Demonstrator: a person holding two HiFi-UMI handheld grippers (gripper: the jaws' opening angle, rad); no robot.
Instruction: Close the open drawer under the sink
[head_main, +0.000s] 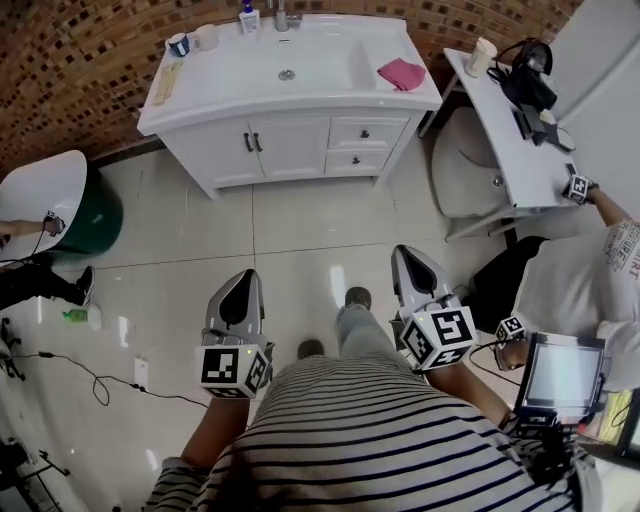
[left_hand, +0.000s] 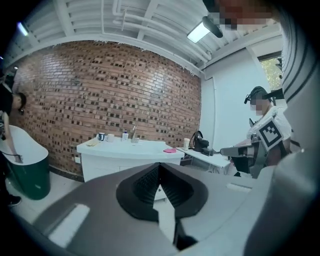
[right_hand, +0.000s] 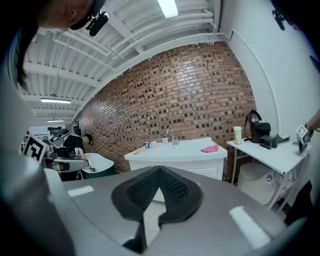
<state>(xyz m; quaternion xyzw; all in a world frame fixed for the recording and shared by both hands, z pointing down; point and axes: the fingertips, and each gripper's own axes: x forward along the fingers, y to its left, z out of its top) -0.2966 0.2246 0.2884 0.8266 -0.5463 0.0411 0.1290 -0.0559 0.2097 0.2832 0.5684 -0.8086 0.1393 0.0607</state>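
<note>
Carried idle at waist, jaws together, empty: left gripper (head_main: 243, 280), right gripper (head_main: 405, 256); vanity drawers (head_main: 366, 133) well apart, seemingly flush.

No word, brand or number can be read: there are only black-and-white square markers on the cubes of the left hand-held gripper (head_main: 244, 274) and right hand-held gripper (head_main: 403, 251), lower centre, and illegibly small print on a white shirt (head_main: 624, 246) at the right edge.

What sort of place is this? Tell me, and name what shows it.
Probably a bathroom mock-up in a lab: a white vanity with sink and faucet against a brick wall, plus a desk of equipment beside it.
</note>
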